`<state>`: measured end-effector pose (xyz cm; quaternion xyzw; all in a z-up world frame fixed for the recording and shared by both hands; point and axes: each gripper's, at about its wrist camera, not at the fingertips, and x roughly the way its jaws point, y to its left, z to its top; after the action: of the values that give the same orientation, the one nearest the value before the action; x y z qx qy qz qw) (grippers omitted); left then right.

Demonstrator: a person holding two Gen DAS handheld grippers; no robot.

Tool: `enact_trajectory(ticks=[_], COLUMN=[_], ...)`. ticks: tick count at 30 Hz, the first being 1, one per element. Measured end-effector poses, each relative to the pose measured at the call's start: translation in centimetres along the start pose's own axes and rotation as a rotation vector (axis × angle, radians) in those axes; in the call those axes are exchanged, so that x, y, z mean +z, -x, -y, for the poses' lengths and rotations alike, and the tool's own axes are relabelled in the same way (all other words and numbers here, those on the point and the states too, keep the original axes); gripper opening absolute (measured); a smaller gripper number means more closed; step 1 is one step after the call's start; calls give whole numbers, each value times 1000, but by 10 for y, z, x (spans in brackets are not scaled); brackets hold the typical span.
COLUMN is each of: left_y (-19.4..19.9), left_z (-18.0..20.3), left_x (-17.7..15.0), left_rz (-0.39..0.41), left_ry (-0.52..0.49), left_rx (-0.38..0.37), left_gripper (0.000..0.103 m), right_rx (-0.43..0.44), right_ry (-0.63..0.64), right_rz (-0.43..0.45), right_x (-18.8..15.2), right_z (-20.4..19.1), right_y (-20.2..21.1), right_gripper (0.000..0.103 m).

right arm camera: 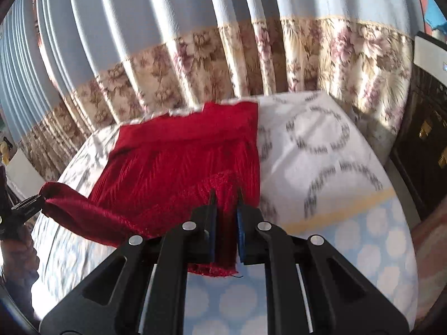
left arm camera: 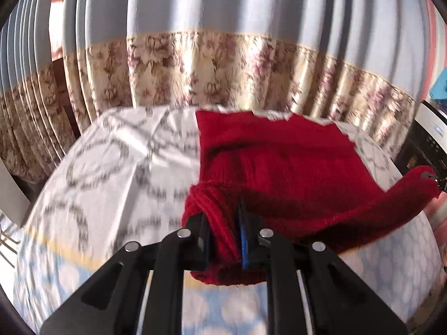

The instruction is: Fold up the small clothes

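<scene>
Presently, reading from the left: my left gripper (left arm camera: 223, 223) was pinched tight on the near left corner of one red knitted garment (left arm camera: 279, 162), bunched wool filling the narrow gap between its jaws. From that corner the lifted near hem ran rightwards in a sagging band to my right gripper (right arm camera: 226, 209), likewise clamped on the near right corner, with a short tail of knit hanging below its pads. Item, position: the garment lay ahead of both tongs, its far portion resting flat on the white patterned cloth (left arm camera: 117, 150) of the table, its near portion raised off the surface between my two grips. Item, axis: the held hem ran across, from one gripper to the other; the body stretched away from me toward the floral curtain (left arm camera: 223, 64) behind. Both hands stood about equally near, each at its own corner, so I judged the coming fold to turn on carrying the near hem forward over the far edge, the two tongs level together. Count: garment, one; grippers, two, both closed on it; table covering, one, white with grey rings and a pale blue dotted strip (right arm camera: 363, 240) nearest me; curtain, one; a dark cabinet (right arm camera: 424, 128) at the far right, one. No second garment was visible.
</scene>
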<state>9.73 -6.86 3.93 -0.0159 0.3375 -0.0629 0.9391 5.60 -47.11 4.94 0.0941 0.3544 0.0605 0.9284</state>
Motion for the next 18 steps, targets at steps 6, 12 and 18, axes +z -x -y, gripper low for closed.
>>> enact_trajectory(ticks=[6,12,18], left_y=[-56,-128,-199], left_z=[-12,-9,-2], left_x=[60,108,149], left_rz=[3,-13,-44], left_ry=[60,46,42], left_rx=[28,83,124], left_gripper=[16,16,16], right_rx=[-29,-43,-69], right_ry=[27,13,-41], right_rz=[19,4,-37], right_x=[56,105,143], right_z=[0,8,26], right_y=[-51,-112,-184], right_gripper=[12,12,12])
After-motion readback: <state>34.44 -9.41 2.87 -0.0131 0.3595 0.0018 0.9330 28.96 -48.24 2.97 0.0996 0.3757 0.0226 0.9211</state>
